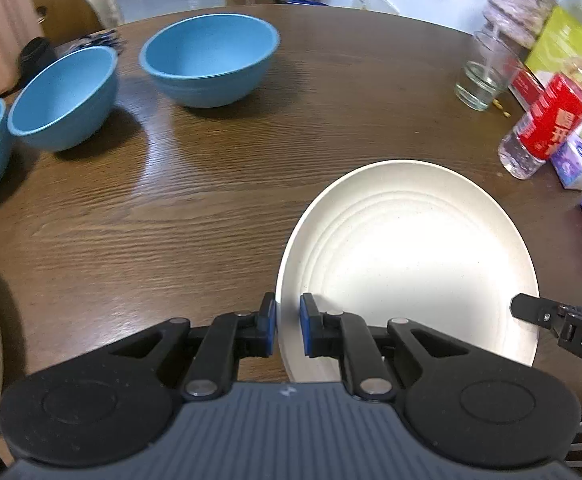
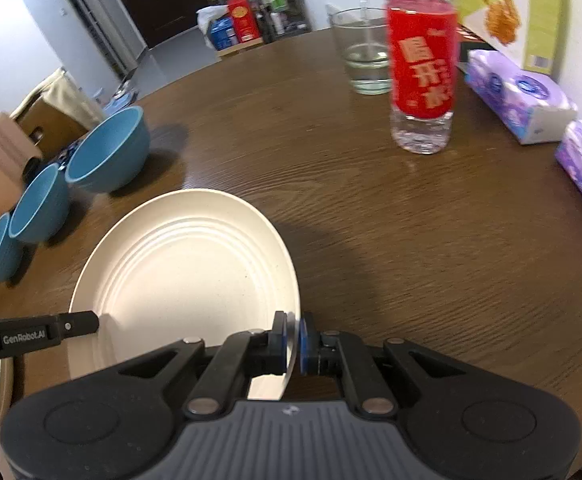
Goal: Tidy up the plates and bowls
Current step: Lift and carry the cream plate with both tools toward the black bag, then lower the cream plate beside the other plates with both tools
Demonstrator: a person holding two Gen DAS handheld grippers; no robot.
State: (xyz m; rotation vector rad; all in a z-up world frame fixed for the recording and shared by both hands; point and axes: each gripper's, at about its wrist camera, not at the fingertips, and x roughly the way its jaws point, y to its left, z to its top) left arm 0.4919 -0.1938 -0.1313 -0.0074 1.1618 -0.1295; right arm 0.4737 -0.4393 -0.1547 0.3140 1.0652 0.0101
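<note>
Left wrist view: left gripper (image 1: 288, 330) pinches the cream plate's (image 1: 411, 248) left rim; right gripper (image 2: 292, 342) clamps its right rim.

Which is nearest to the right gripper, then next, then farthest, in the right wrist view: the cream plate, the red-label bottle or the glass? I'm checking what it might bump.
From the right gripper:
1. Cream plate, its rim clamped in the jaws.
2. Red-label bottle, ahead, to the right.
3. Glass, behind the bottle, near the table's far edge.
</note>
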